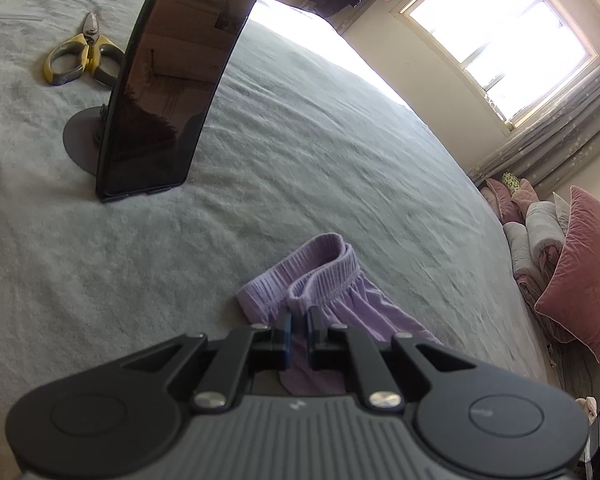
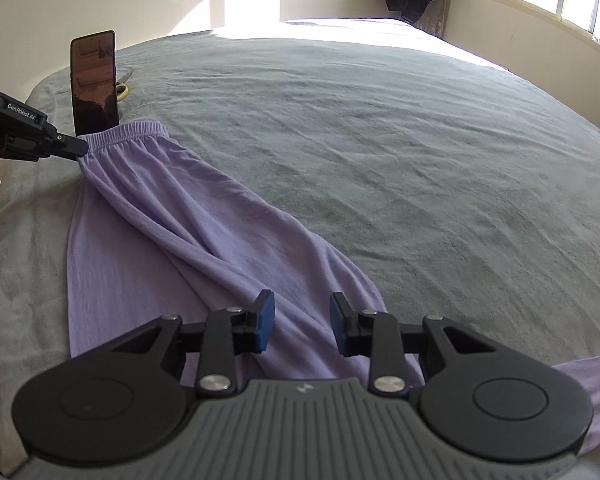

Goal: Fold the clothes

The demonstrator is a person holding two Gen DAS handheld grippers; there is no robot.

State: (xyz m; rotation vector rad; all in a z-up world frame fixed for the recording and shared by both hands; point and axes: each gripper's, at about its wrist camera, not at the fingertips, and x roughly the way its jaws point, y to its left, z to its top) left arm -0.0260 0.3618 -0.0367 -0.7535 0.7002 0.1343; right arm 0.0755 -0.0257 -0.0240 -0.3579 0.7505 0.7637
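On the grey bed (image 2: 380, 140), the lilac trousers (image 2: 204, 232) lay stretched along the near edge. Their long axis ran from the elastic waistband (image 2: 132, 130), at the far left of my right-hand view, down to the legs beneath my right tool (image 2: 302, 326). The waistband pointed toward the dark phone on its stand (image 2: 94, 80); the leg ends passed out of sight below and to the right of the housing.

My left tool (image 1: 298, 322) was clamped on the waistband corner, fabric pinched between its nearly closed jaws. My right tool stood part-open above the leg cloth, the blue pads (image 2: 265, 322) gripping nothing.

Risks noted:
- One leg lay twisted over the other in long ridges — folding now would likely lock those creases in.
- With only the left corner held, a pull would probably skew the garment rather than square it.
- The phone stood just beside the waistband, scissors (image 1: 82, 54) behind it — a lifted or swung waistband could topple the stand.
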